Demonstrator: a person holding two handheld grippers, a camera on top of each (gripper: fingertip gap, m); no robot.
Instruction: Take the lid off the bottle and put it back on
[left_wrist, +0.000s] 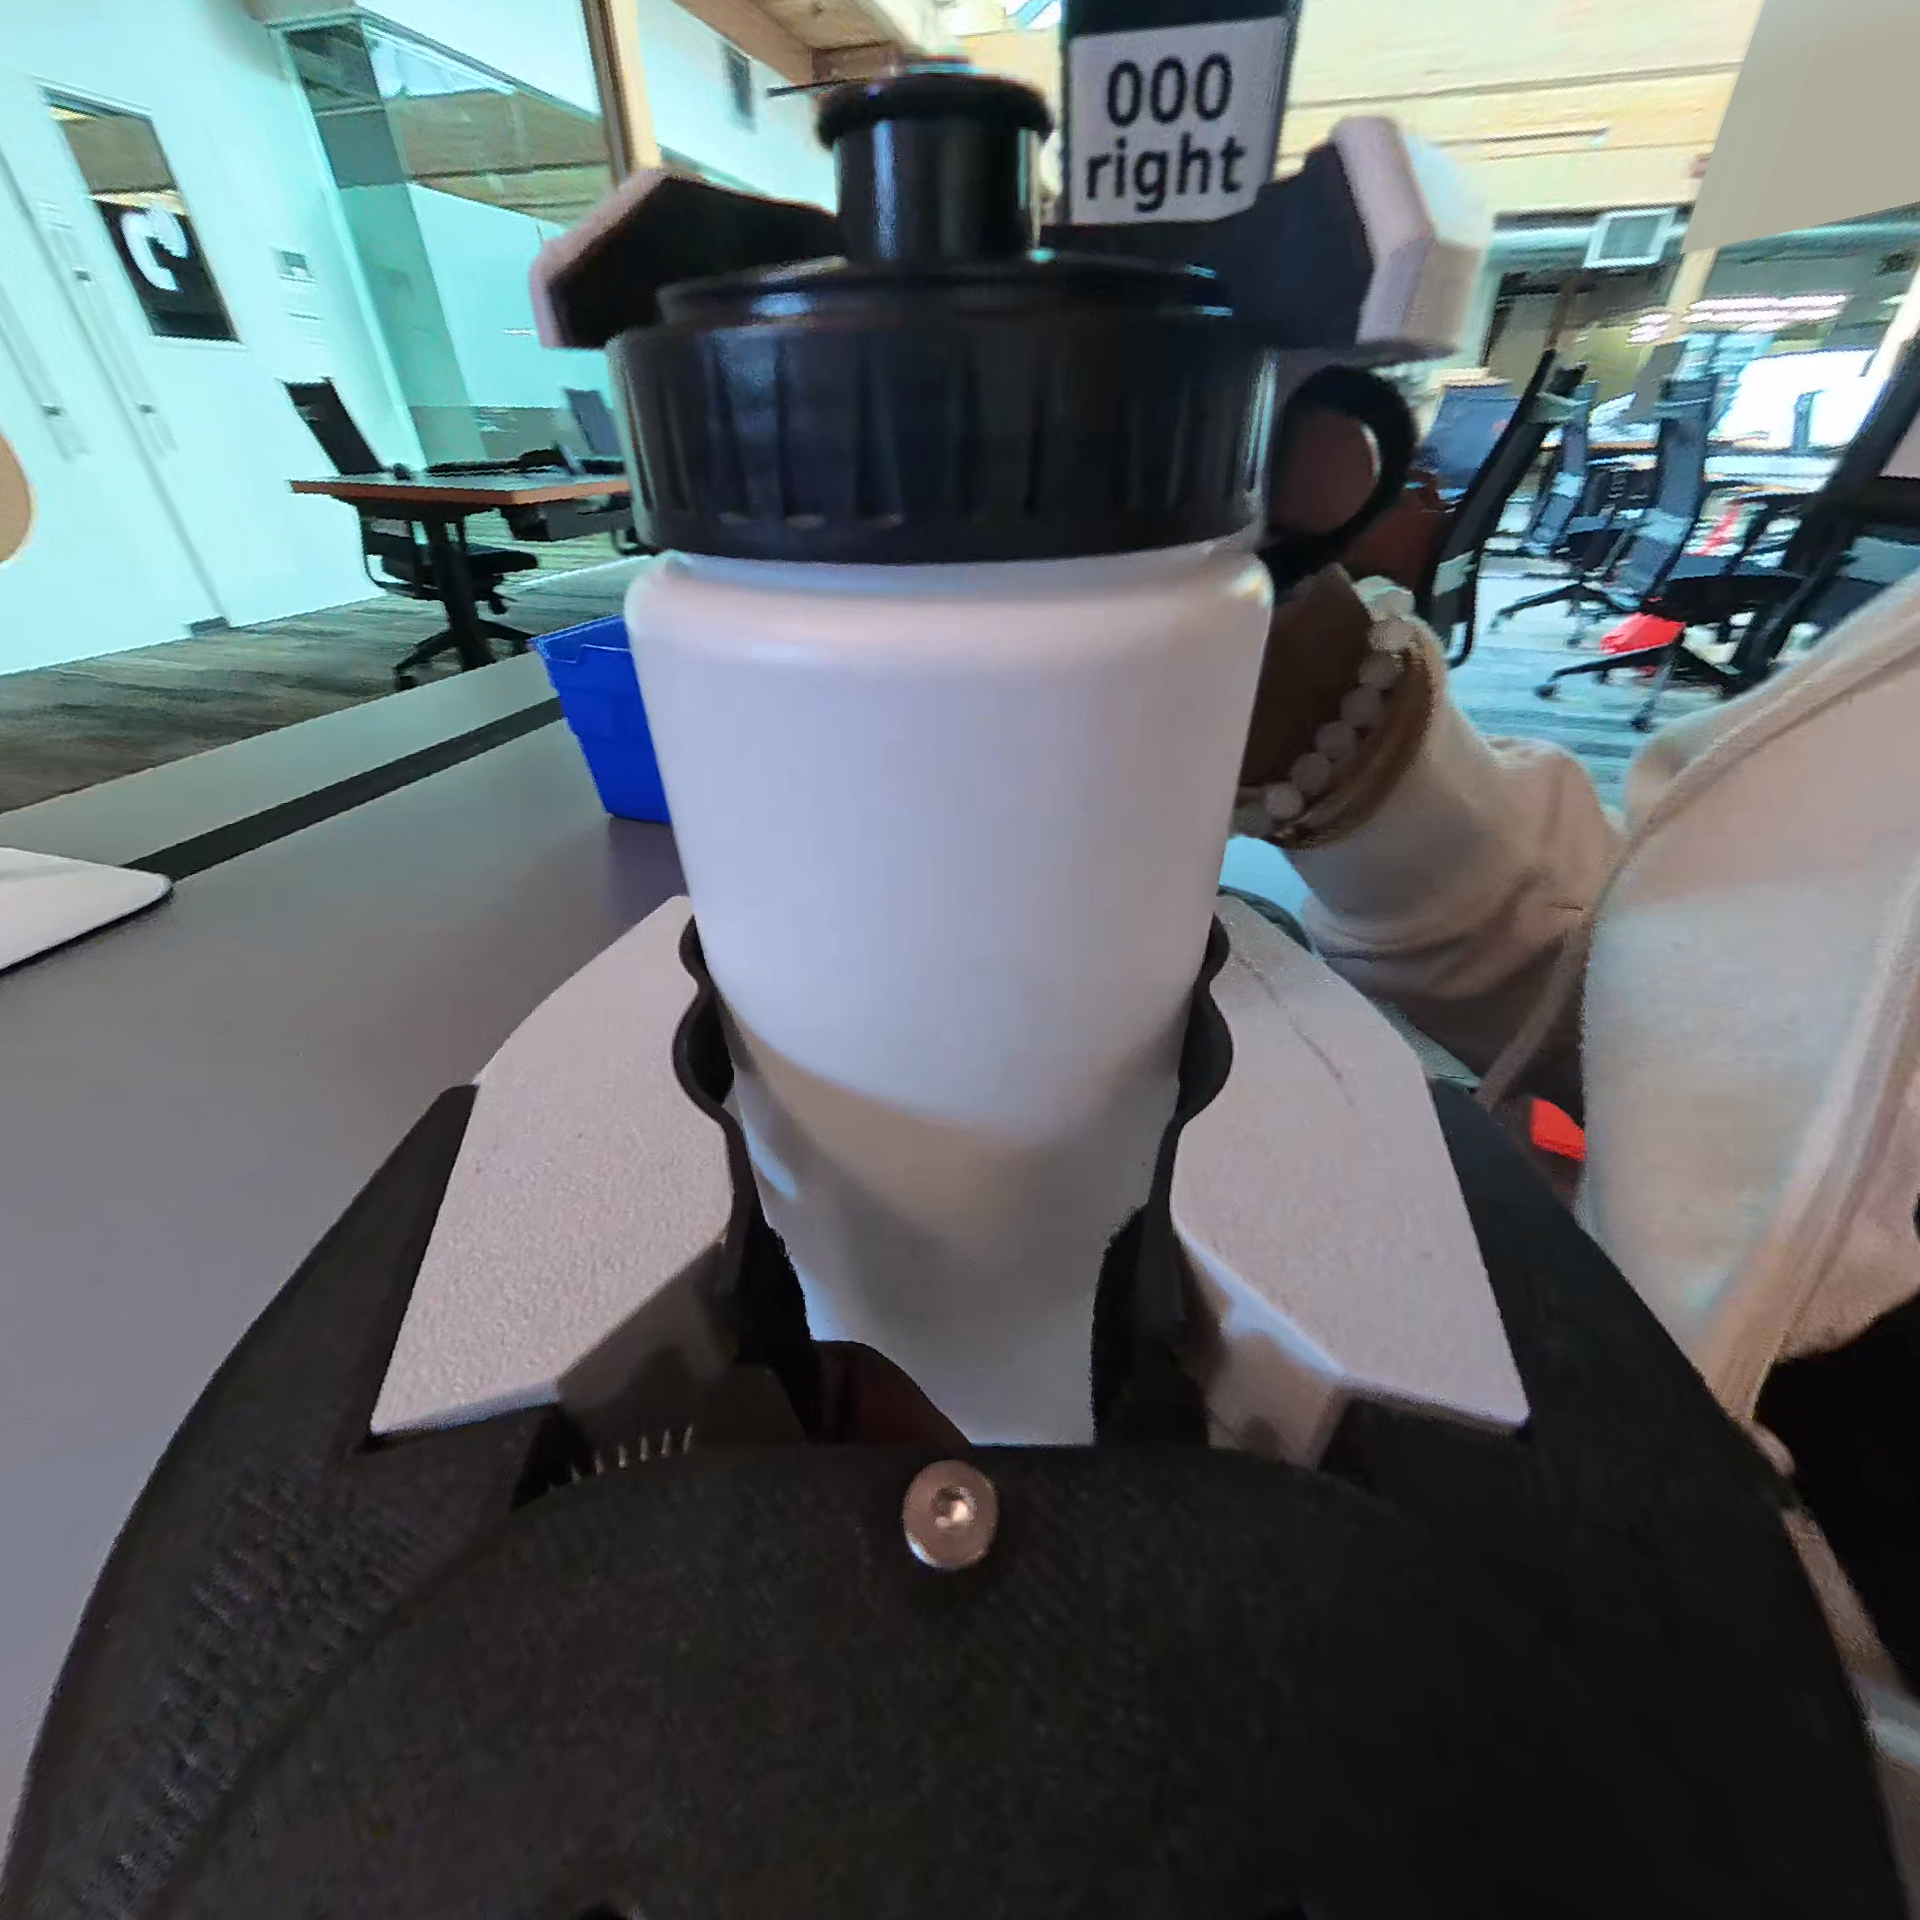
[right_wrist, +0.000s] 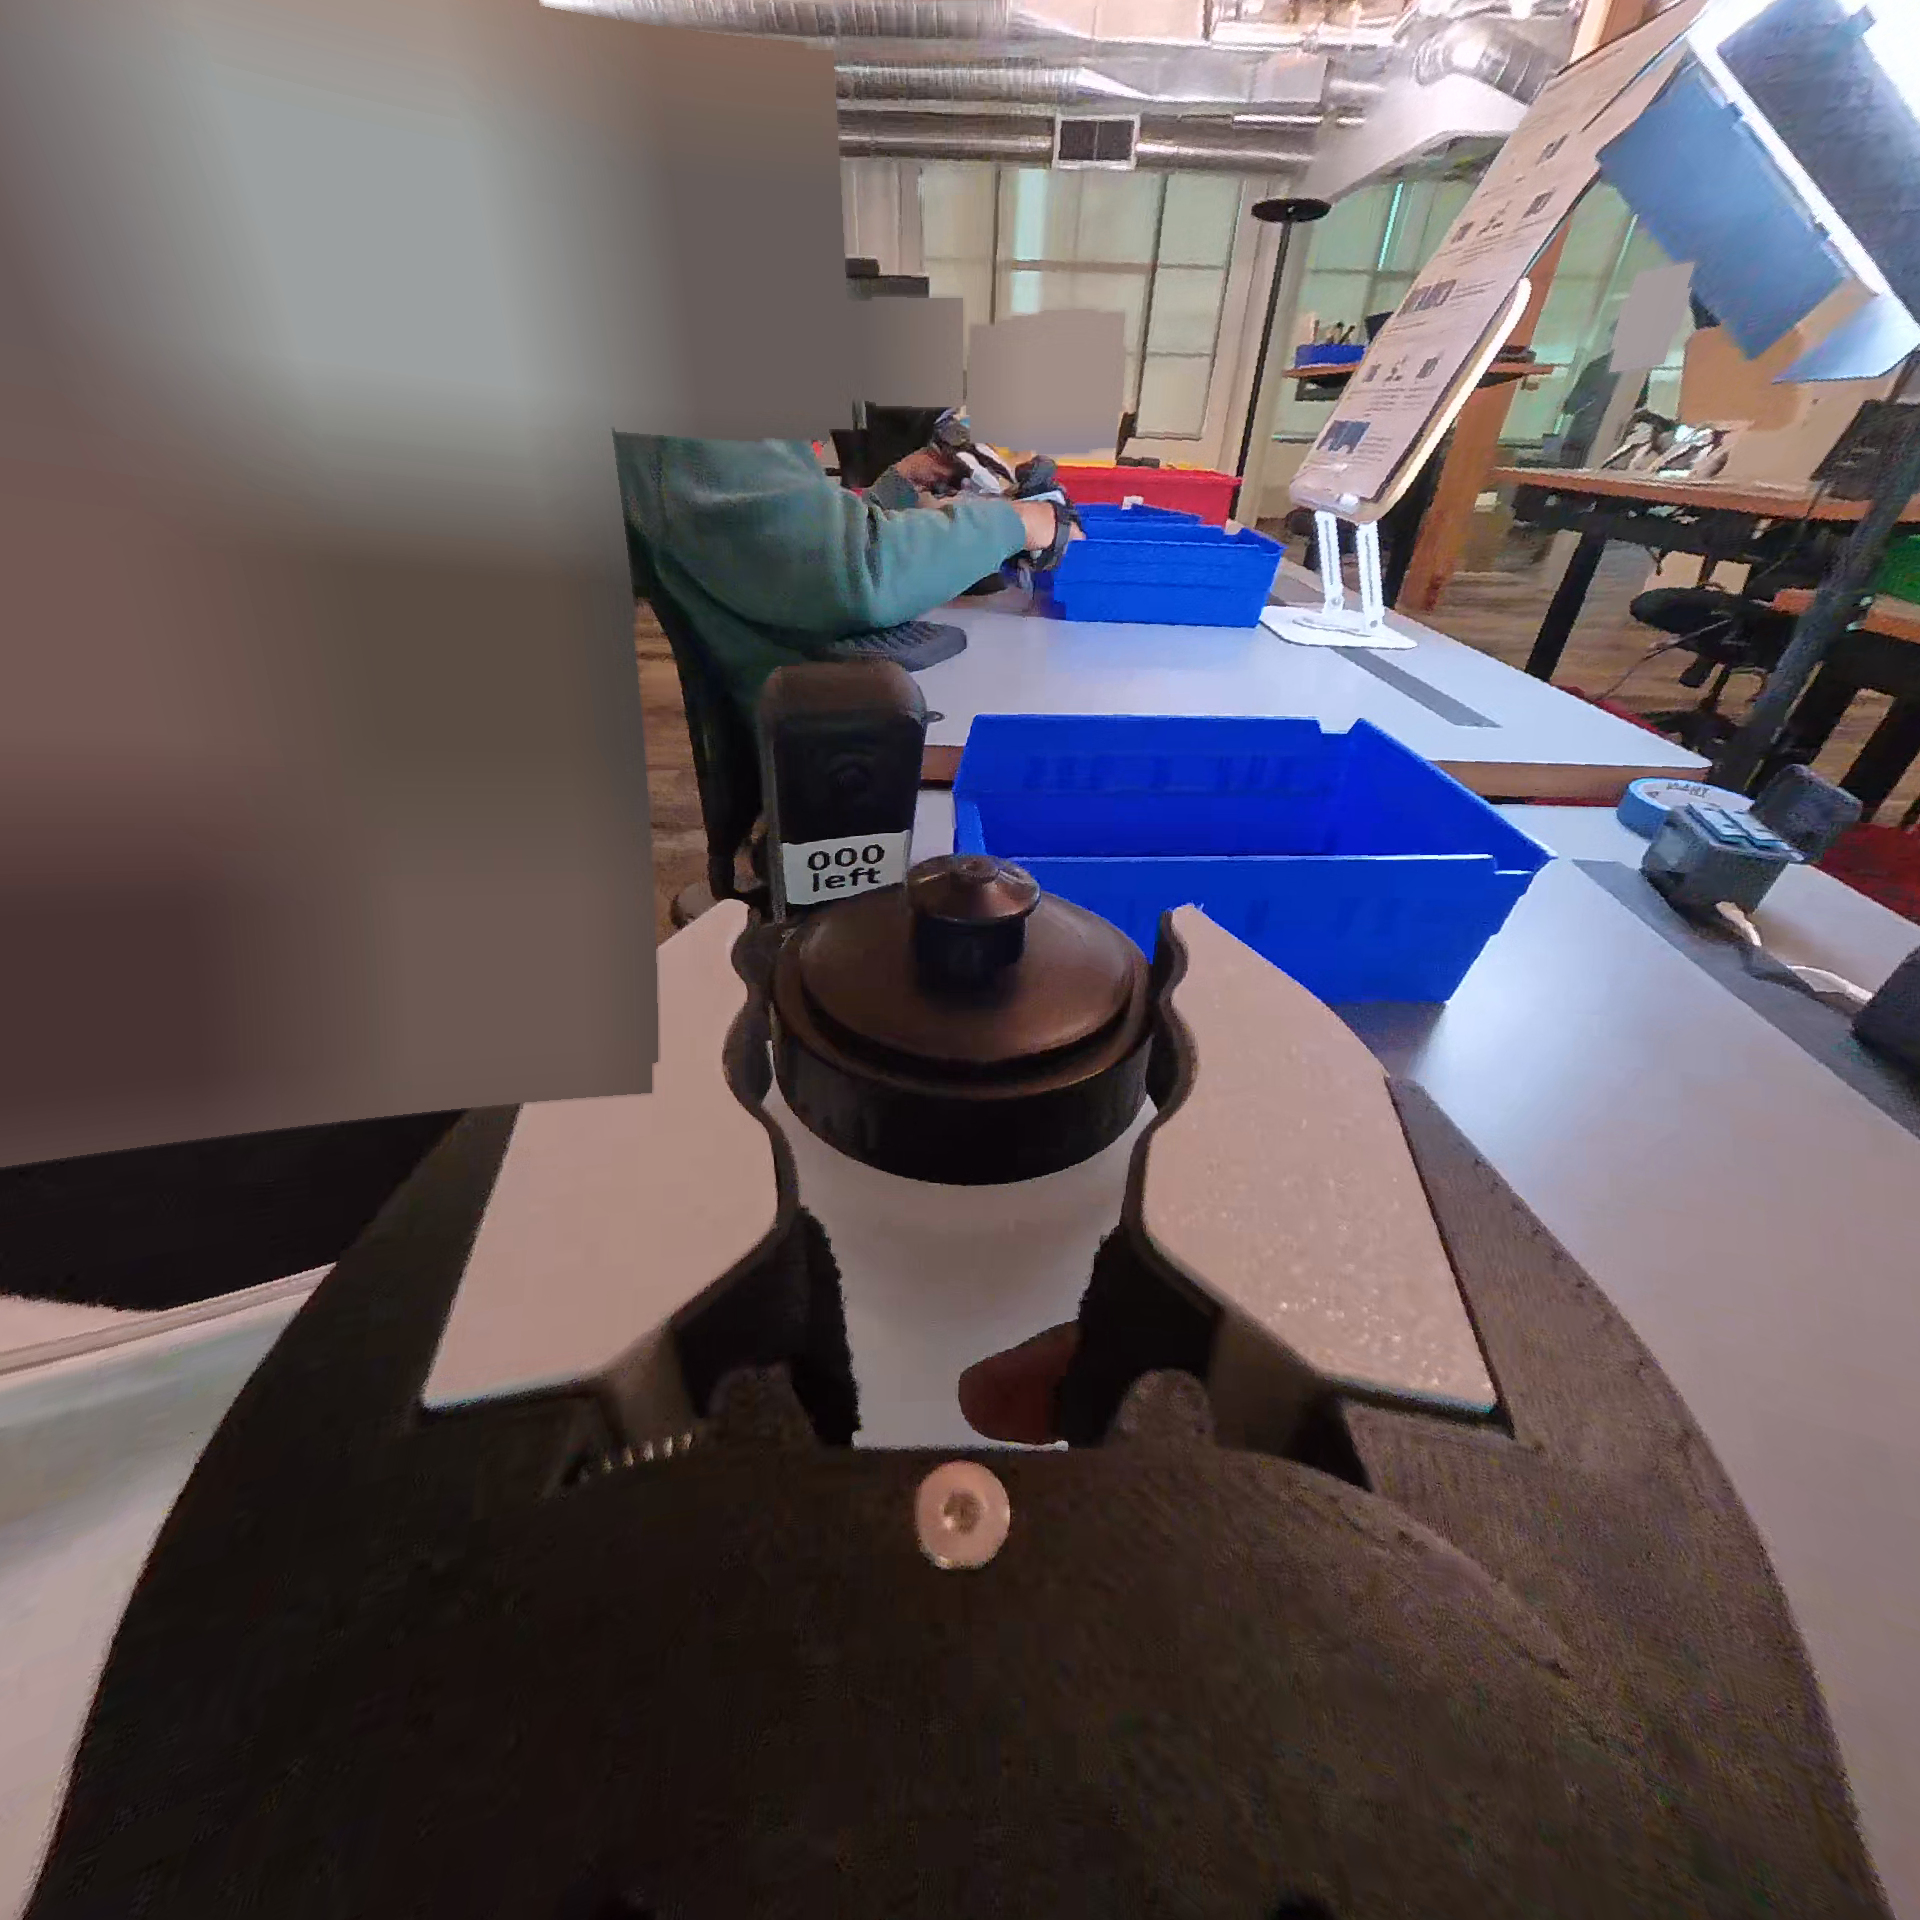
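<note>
A white bottle (left_wrist: 935, 810) stands upright with its black ribbed lid (left_wrist: 935, 436) seated on top; the lid has a pull spout. My left gripper (left_wrist: 956, 935) is shut on the bottle's body, low down. In the right wrist view my right gripper (right_wrist: 956, 935) looks down on the lid (right_wrist: 956, 1081), and its dark pads press the lid's two sides, above the bottle (right_wrist: 935, 1268). The right gripper's fingers (left_wrist: 1382, 229) show behind the lid in the left wrist view.
The grey table (right_wrist: 1662, 1143) holds a blue bin (right_wrist: 1247, 862) just beyond the bottle, also seen in the left wrist view (left_wrist: 597, 717). A blue tape roll (right_wrist: 1673, 800) and a grey device (right_wrist: 1725, 862) lie to the right. A person in a green sleeve (right_wrist: 790, 551) works at the far table. Spacing between my two grippers at the tips: around 9 cm.
</note>
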